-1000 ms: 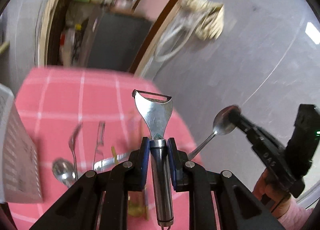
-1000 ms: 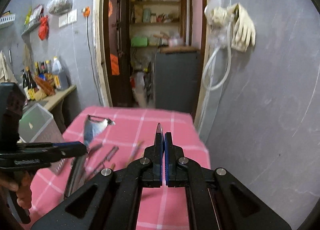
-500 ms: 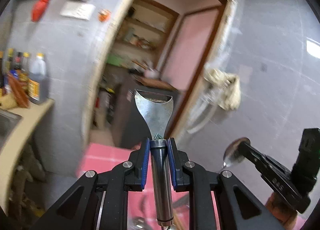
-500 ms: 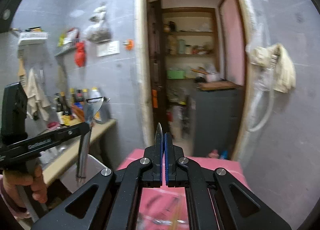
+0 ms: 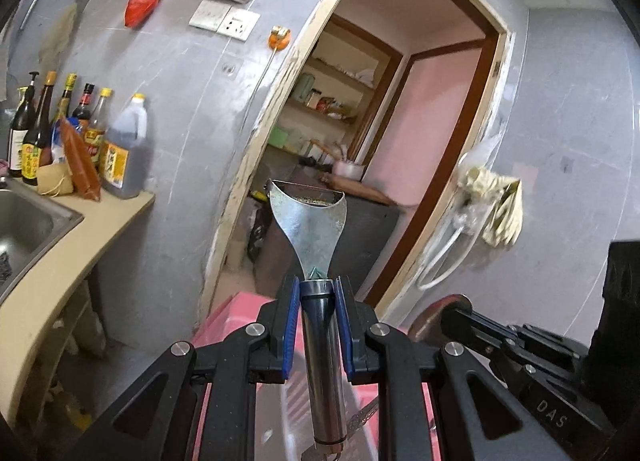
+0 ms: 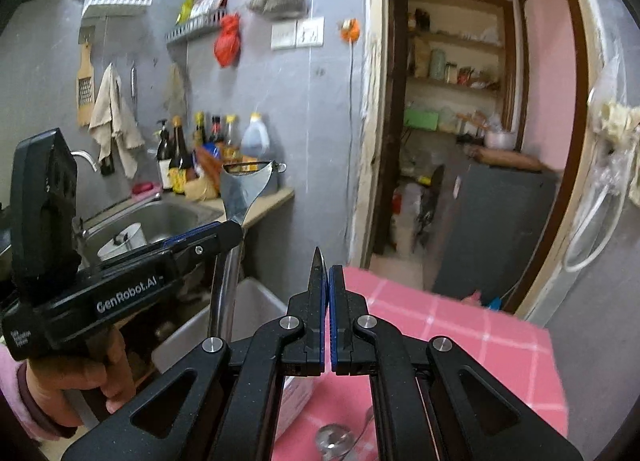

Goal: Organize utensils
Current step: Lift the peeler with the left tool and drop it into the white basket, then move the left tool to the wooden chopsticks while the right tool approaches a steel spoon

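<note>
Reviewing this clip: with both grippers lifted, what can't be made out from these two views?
- Left wrist view: the spoon in the right gripper is blurred, its handle hidden behind the fingers.
- Right wrist view: the peeler handle's lower end is hidden behind the frame.
- Right wrist view: the white bin interior is hidden by the left gripper.

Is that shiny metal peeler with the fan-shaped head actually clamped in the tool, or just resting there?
Clamped. The left gripper has both blue pads pressed against the metal peeler handle, holding it lifted.
</note>
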`<state>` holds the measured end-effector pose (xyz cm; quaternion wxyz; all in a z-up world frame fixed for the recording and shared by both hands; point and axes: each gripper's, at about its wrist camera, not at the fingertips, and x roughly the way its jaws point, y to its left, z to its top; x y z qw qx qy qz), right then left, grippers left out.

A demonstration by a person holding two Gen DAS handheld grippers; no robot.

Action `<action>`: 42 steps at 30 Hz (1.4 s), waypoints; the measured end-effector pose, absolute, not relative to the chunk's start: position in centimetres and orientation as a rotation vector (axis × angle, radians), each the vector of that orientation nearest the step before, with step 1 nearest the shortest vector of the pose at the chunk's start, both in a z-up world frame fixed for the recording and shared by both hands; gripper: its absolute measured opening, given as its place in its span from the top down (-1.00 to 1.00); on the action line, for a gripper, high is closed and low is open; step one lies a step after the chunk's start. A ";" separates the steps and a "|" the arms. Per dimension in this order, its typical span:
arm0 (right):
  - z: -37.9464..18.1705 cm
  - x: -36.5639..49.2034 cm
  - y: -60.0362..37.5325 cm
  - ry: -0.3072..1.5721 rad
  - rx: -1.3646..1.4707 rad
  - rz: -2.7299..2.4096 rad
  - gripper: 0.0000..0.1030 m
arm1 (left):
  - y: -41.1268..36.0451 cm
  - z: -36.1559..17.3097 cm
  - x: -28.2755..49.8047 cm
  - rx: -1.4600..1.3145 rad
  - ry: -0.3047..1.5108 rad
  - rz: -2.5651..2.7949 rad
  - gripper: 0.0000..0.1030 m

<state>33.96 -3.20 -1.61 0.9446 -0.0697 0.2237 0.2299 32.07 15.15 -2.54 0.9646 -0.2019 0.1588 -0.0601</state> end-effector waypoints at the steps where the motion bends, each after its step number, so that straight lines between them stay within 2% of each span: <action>1: -2.1 34.0 -3.2 0.473 -0.137 0.480 0.97 | 15.1 -2.8 31.9 -0.397 0.327 -0.114 0.67; 14: -7.5 34.8 -4.5 0.643 -0.001 0.577 0.93 | 15.1 -4.2 30.4 -0.308 0.482 -0.176 0.66; 17: -8.1 34.9 -5.2 0.670 0.047 0.584 0.85 | 15.2 -4.0 30.2 -0.310 0.500 -0.179 0.64; 19: -8.0 34.7 -5.7 0.666 0.069 0.579 0.65 | 15.3 -3.7 29.9 -0.316 0.501 -0.179 0.59; 23: -7.2 33.7 -6.9 0.619 0.095 0.533 0.39 | 15.3 -3.1 29.2 -0.331 0.482 -0.158 0.22; 26: -6.0 32.6 -8.2 0.558 0.099 0.471 0.04 | 14.7 -2.5 28.6 -0.319 0.462 -0.146 0.03; 28: -5.1 31.5 -9.2 0.503 0.091 0.423 -0.23 | 14.1 -2.0 28.2 -0.301 0.447 -0.135 -0.17; 30: -4.5 30.4 -10.3 0.454 0.076 0.377 -0.41 | 13.5 -1.5 27.8 -0.290 0.427 -0.128 -0.44; 31: -4.1 29.7 -10.9 0.429 0.070 0.350 -0.57 | 13.2 -1.3 27.6 -0.282 0.417 -0.123 -0.51; 34: -2.7 28.2 -12.6 0.363 0.066 0.286 -0.85 | 11.6 -0.6 26.6 -0.253 0.379 -0.102 -0.76; 36: -2.0 27.3 -13.6 0.330 0.059 0.252 -0.98 | 10.7 -0.4 26.1 -0.235 0.356 -0.092 -0.90; 42: -1.2 24.6 -16.9 0.269 0.025 0.177 -0.98 | 7.1 -0.4 24.6 -0.176 0.310 -0.103 -0.99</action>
